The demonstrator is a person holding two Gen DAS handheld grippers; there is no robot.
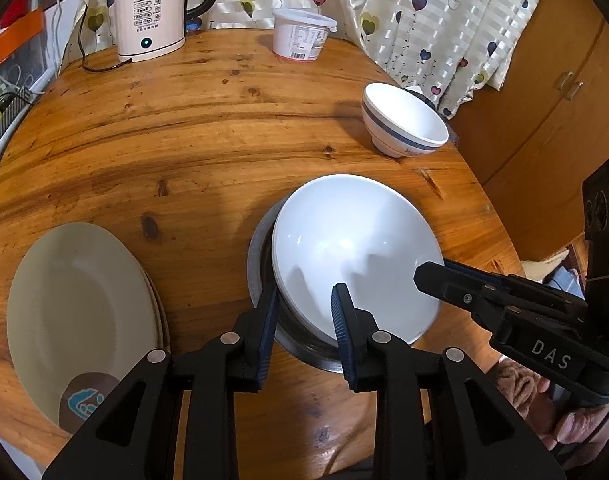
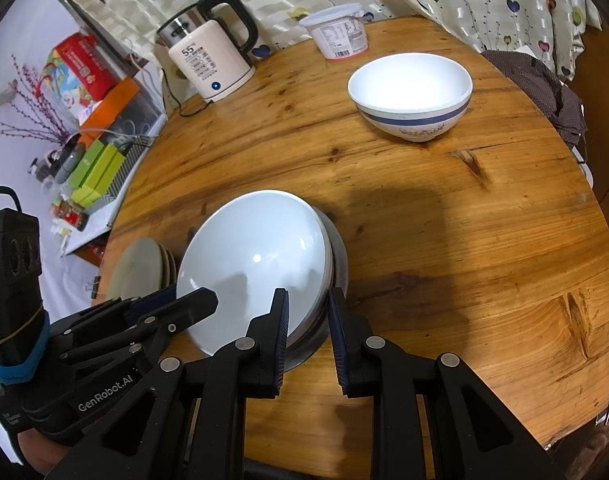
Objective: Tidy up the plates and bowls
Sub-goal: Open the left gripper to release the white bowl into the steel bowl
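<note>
A white bowl [image 1: 344,240] [image 2: 256,256] sits tilted inside a steel bowl [image 1: 258,268] [image 2: 338,256] near the table's front edge. My left gripper [image 1: 304,292] [image 2: 192,296] straddles the near-left rims, one finger outside the steel bowl and one inside the white bowl; its pads seem just off them, so it is open. My right gripper [image 2: 306,294] [image 1: 432,270] is shut on the opposite rims, clamping both bowls together. A white bowl with a blue band [image 1: 404,120] [image 2: 410,96] stands alone farther back on the right. A stack of beige plates [image 1: 80,308] [image 2: 138,268] lies to the left.
The round wooden table [image 1: 204,128] [image 2: 464,240] carries an electric kettle [image 1: 150,12] [image 2: 208,64] with its cord and a lidded white tub [image 1: 300,34] [image 2: 338,30] at the back. A heart-patterned curtain hangs behind. A wooden cabinet [image 1: 552,92] stands to the right and cluttered shelves [image 2: 92,128] to the left.
</note>
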